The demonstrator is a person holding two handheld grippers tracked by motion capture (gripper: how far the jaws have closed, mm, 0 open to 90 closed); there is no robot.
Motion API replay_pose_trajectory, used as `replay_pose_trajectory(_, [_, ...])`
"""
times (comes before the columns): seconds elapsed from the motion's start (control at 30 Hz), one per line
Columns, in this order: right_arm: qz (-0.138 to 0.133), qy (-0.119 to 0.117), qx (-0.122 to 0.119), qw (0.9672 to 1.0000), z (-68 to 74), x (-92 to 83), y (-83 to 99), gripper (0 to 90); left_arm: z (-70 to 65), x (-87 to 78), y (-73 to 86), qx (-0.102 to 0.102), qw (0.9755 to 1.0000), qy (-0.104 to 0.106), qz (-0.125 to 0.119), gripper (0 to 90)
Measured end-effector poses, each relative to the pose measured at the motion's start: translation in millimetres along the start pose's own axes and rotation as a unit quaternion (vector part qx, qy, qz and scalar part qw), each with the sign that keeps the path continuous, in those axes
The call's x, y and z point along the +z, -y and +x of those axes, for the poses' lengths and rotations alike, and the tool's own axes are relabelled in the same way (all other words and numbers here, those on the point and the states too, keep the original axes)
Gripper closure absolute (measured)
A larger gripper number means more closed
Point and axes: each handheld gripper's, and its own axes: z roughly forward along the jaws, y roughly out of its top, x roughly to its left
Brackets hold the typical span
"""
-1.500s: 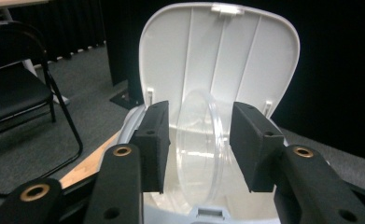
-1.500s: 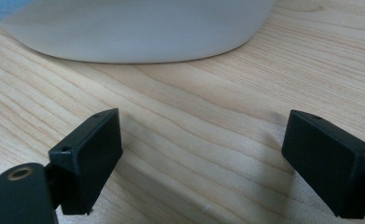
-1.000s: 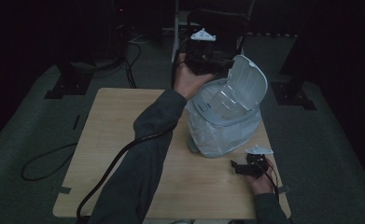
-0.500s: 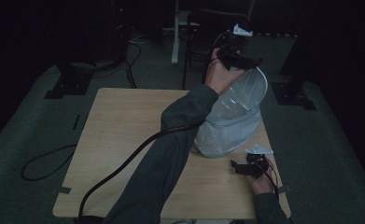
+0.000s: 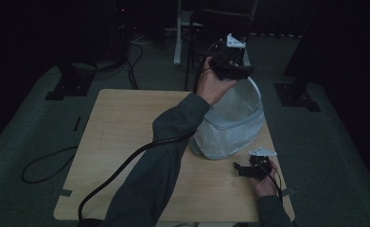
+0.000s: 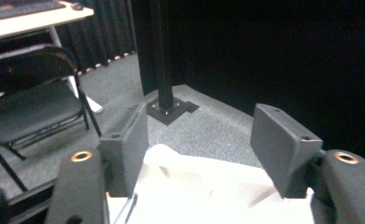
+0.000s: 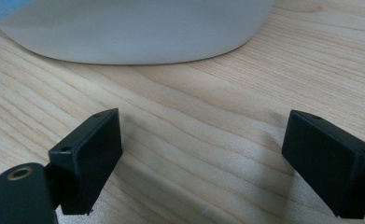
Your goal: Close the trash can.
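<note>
- A white bin [image 5: 230, 127] lined with a thin plastic bag [image 5: 215, 142] stands on the wooden table [image 5: 126, 123], close to its right edge and nearer the far right corner than the near one.
- The left gripper [image 5: 230, 68] is held up at the far rim of the bin, with the person's arm reaching across the table to get there. This looks like work on the bag's edge, perhaps seating it over the rim.
- In the left gripper view the bag's white fold [image 6: 171, 161] lies low between the jaws. The jaws have just been closing a little, but the pads stand apart and do not press on it, so nothing is gripped.
- The right gripper [image 5: 249, 169] rests on the table near the near right corner, just in front of the bin. Its jaws are spread wide over bare wood, holding nothing, and it seems parked and ready to steady the bin's base [image 7: 138, 32].
- The left half of the table is free.
- On the right the bin sits close to the edge, so a push that way risks tipping it off.
</note>
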Motion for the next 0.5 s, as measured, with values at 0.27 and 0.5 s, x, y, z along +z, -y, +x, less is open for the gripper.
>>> replay_pose_trajectory(0.27, [-0.001, 0.002, -0.001, 1.0000, 0.0, -0.1, 0.2, 11.3, 15.3, -21.7, 47.6, -0.015, 0.9993, 0.020, 0.029, 47.0])
replay_pose_trajectory(0.5, [0.000, 0.003, 0.000, 1.0000, 0.4, -0.2, 0.3, 11.3, 20.7, -19.4, 84.4, -0.007, 0.9973, 0.048, 0.055, 59.2])
